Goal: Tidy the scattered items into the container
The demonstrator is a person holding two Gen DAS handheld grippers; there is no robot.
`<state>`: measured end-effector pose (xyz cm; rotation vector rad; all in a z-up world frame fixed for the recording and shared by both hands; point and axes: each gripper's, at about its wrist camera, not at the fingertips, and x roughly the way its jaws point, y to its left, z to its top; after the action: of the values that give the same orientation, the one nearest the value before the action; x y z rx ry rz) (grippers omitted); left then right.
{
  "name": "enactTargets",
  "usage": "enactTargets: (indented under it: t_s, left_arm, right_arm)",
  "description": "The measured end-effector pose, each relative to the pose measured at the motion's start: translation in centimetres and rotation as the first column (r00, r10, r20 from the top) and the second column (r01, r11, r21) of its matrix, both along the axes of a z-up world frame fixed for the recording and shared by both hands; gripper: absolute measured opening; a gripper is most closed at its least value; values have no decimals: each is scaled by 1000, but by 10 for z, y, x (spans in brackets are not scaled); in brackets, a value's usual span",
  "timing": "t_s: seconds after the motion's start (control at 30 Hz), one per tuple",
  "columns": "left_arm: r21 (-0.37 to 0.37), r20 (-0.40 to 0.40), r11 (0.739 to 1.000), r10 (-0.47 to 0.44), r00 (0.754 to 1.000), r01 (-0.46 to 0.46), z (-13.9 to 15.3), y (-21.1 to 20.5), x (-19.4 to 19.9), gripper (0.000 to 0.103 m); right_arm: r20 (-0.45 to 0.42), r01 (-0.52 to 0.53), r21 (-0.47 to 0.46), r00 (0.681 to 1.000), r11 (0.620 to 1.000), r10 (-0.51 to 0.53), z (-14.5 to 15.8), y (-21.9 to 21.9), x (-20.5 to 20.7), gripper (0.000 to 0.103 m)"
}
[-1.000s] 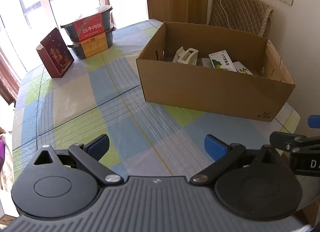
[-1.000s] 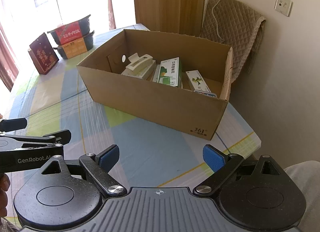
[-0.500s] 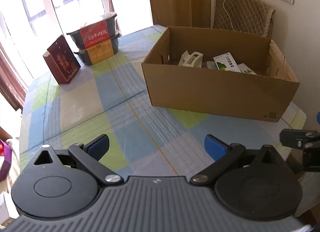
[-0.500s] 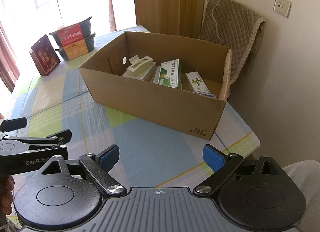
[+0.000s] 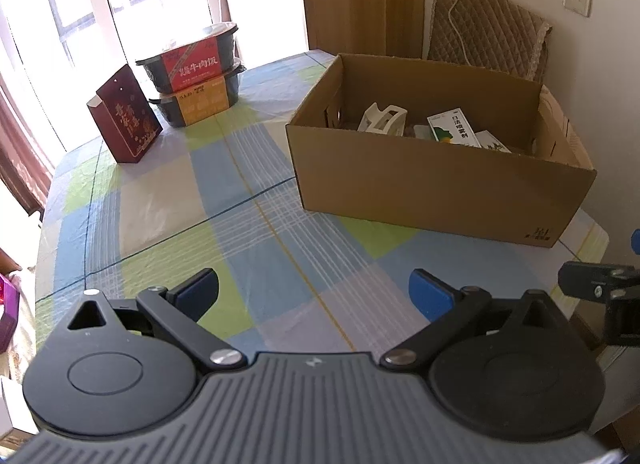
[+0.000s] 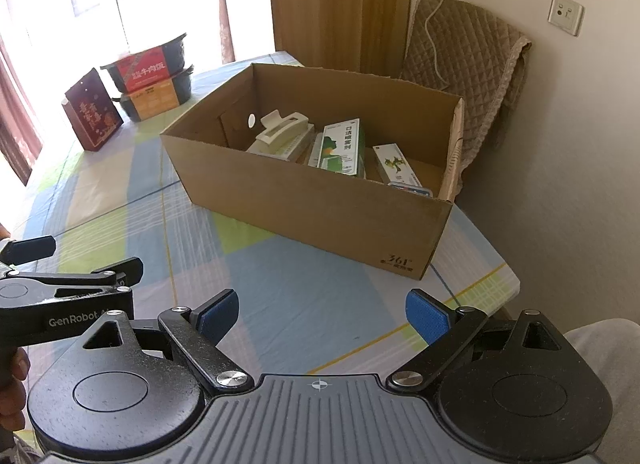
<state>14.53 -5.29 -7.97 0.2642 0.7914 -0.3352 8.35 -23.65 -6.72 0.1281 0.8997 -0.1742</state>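
While the cardboard box [image 6: 320,199] sits on the bench [image 5: 248,232], we hold the left hand-held gripper [image 5: 314,292] and right hand-held gripper [image 6: 320,312] spread apart, empty.

I note the cardboard box [image 6: 320,203] is matt brown corrugated card. Tablecloth [image 5: 248,199] looks smooth, faintly glossy, plastic-covered. My grippers' bodies: matt black plastic, metal pivot screws.

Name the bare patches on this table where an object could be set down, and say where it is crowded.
Free: the checked cloth between the cardboard box and the left tongs, and the strip between the box and the red gift bag. Crowded: the far corner, with the bag beside the stacked food trays, and inside the box, with its small cartons.
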Motion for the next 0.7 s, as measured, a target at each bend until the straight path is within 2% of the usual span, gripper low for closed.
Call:
enactTargets:
  t_s: [0.7]
  left_arm:
    - [37, -3, 999, -20, 1000, 20, -9, -7, -3, 100]
  right_arm:
    - [-9, 2, -1, 1000, 1000, -2, -2, -1, 0, 96]
